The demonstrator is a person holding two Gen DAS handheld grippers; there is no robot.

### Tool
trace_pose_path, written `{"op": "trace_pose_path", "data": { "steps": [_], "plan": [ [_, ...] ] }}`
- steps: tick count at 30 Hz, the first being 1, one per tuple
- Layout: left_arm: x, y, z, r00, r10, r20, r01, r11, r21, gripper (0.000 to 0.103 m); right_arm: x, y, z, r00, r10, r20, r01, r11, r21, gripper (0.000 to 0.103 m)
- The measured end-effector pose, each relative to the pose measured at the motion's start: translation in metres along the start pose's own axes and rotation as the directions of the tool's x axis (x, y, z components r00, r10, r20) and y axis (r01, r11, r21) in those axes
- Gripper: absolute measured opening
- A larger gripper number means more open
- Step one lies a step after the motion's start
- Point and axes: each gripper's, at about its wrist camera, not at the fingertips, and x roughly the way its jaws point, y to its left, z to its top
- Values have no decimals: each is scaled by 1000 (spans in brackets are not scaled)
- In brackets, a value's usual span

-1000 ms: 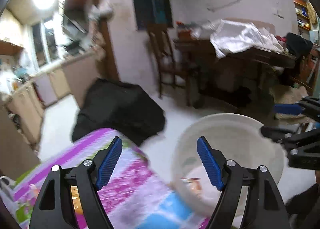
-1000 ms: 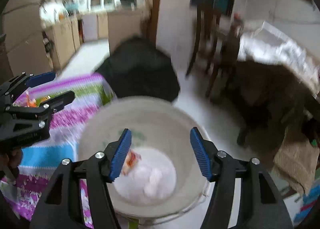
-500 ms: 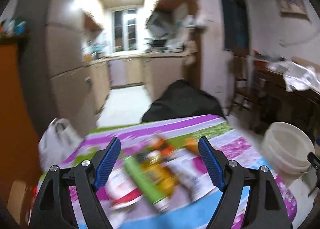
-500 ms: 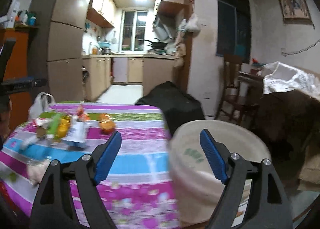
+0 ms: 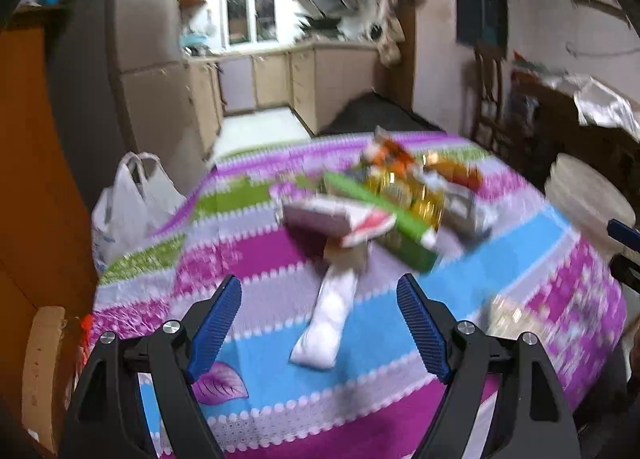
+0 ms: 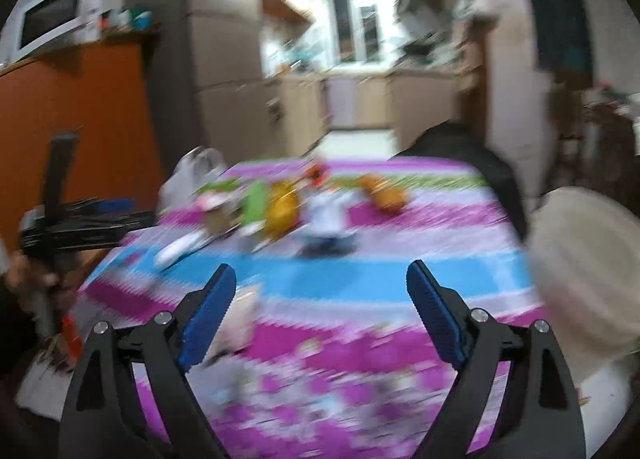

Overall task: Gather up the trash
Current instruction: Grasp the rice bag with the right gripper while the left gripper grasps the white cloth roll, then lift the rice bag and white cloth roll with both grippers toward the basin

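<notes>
A heap of trash lies on a table with a striped purple, blue and green cloth: a green box, gold and orange wrappers, a red-and-white packet and a white pouch nearest me. My left gripper is open and empty, above the near table edge, the pouch between its fingers in view. My right gripper is open and empty, above the cloth, short of the blurred trash heap. A cream bucket stands right of the table; it also shows in the left wrist view.
A white plastic bag hangs at the table's left. An orange cabinet stands on the left. A black covered object sits beyond the table. A wooden chair and cluttered dark table are to the right.
Both grippers have swung left from over the bucket to face the table; the trash heap is now closer. Both stayed open.
</notes>
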Motion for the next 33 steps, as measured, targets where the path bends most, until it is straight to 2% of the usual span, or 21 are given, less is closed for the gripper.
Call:
{"op": "trace_pose_path", "data": {
  "steps": [2, 4, 6, 7, 10, 12, 14, 16, 19, 24, 27, 33],
  "plan": [
    [21, 0, -3, 999, -7, -45, 8, 1000, 18, 80, 11, 14, -6, 993, 99, -63, -99, 995, 7, 84],
    [37, -2, -7, 996, -19, -82, 24, 998, 56, 77, 20, 26, -12, 981, 158, -112, -157, 987, 23, 84],
    [53, -8, -8, 994, -25, -104, 33, 996, 80, 75, 27, 34, -15, 972, 188, -144, -186, 982, 27, 86],
    [59, -9, -8, 992, -47, -116, 57, 995, 85, 70, 29, 37, -17, 968, 197, -157, -195, 980, 28, 86],
    [80, -16, -9, 980, -86, -177, 106, 988, 110, 59, 43, 43, -22, 956, 213, -200, -209, 977, 41, 86],
    [85, -19, -6, 979, -105, -173, 126, 986, 110, 53, 51, 46, -26, 948, 220, -230, -215, 975, 49, 86],
    [91, -19, -5, 976, -112, -188, 133, 986, 101, 54, 60, 52, -30, 940, 226, -254, -222, 974, 47, 86],
    [95, -16, -4, 974, -124, -189, 141, 987, 76, 51, 64, 59, -32, 941, 219, -260, -219, 975, 29, 81],
    [96, -18, -5, 975, -119, -187, 137, 987, 85, 49, 72, 63, -33, 938, 201, -282, -209, 978, 1, 64],
    [90, -22, -4, 975, -125, -184, 144, 985, 93, 39, 72, 67, -33, 942, 179, -283, -196, 980, -34, 51],
    [86, -22, -5, 976, -121, -180, 138, 987, 85, 29, 71, 63, -34, 942, 191, -276, -203, 979, -17, 47],
    [67, -26, -16, 983, -96, -154, 100, 995, 16, 27, 63, 55, -32, 950, 207, -233, -213, 977, -1, 45]
  ]
}}
